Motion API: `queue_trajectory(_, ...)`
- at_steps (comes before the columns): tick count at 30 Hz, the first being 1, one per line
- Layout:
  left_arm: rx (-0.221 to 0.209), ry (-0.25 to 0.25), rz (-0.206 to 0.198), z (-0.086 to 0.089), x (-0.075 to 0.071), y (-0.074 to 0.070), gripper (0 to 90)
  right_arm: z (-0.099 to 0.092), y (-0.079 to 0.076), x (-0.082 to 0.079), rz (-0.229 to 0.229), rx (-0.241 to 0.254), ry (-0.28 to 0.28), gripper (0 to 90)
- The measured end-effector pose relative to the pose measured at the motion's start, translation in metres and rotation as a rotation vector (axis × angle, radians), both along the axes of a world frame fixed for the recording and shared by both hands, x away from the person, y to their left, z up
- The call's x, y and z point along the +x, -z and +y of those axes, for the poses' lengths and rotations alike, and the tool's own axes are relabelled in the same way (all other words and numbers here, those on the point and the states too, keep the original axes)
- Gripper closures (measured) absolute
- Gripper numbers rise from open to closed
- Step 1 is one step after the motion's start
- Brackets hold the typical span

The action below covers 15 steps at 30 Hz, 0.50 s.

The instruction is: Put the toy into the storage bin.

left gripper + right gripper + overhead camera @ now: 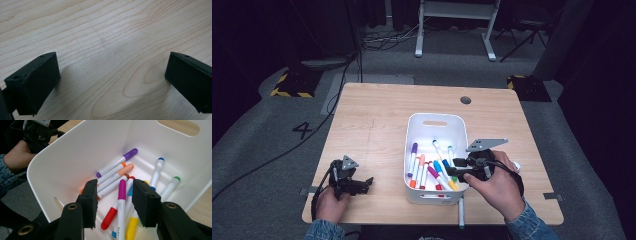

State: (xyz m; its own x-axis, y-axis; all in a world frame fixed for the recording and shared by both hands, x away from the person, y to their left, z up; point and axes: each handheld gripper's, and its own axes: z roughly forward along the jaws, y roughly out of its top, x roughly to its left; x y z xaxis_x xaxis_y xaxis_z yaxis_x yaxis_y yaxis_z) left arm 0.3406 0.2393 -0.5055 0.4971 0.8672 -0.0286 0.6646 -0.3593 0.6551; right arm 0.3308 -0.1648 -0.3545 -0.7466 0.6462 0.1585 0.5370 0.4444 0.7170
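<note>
The right gripper [115, 202] hangs over the near end of the white bin [62, 160], pointing down into it. Its jaws stand partly apart, and a magenta-capped marker [121, 202] lies in the gap between them, on top of the pile; the pads are clear of it on both sides, so nothing is gripped. Just left of that marker, under the left jaw, lies a red-capped one [109, 218], and under the right jaw a yellow cap [131, 230] pokes out. Farther ahead of the jaws lie a purple marker [117, 162], an orange one [112, 171] and a peach one [116, 176], side by side and slanting toward the far wall. Off to the right of these, a blue marker [157, 171] and a green one [171, 185] lean near the side wall.

From the high view the right hand [492, 182] holds this gripper at the bin's near right corner.

The left gripper [112, 82] sits well apart from the bin, low over the bare worktop [107, 32], jaws wide and holding nothing. The left hand [331, 202] holds it near the worktop's near left edge.
</note>
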Motion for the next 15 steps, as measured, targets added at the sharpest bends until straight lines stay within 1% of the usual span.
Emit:
queue_trajectory(2,0.002,-0.001,-0.002,0.000,0.000,0.000,0.0,-0.005,-0.003,0.000,-0.011,0.011,0.010,56.5)
queue_trajectory(4,-0.001,0.000,0.001,0.000,0.000,0.000,0.0,-0.011,-0.005,0.000,-0.021,0.012,0.023,56.5)
queue_trajectory(6,-0.001,0.000,0.001,0.000,0.000,0.000,0.0,-0.017,-0.007,-0.001,-0.019,0.023,0.045,56.5)
queue_trajectory(8,-0.001,0.000,0.001,0.000,0.000,0.000,0.0,-0.024,-0.008,0.000,-0.027,0.022,0.053,56.3)
queue_trajectory(9,-0.001,0.000,0.001,0.000,0.000,0.000,0.0,-0.028,-0.009,0.000,-0.030,0.023,0.066,56.3)
queue_trajectory(12,0.002,0.000,-0.002,0.000,0.000,0.000,0.0,-0.036,-0.010,-0.001,-0.026,0.029,0.089,56.7)
queue_trajectory(15,0.001,0.000,-0.002,0.000,0.000,0.000,0.0,-0.045,-0.008,0.000,-0.025,0.023,0.109,56.7)
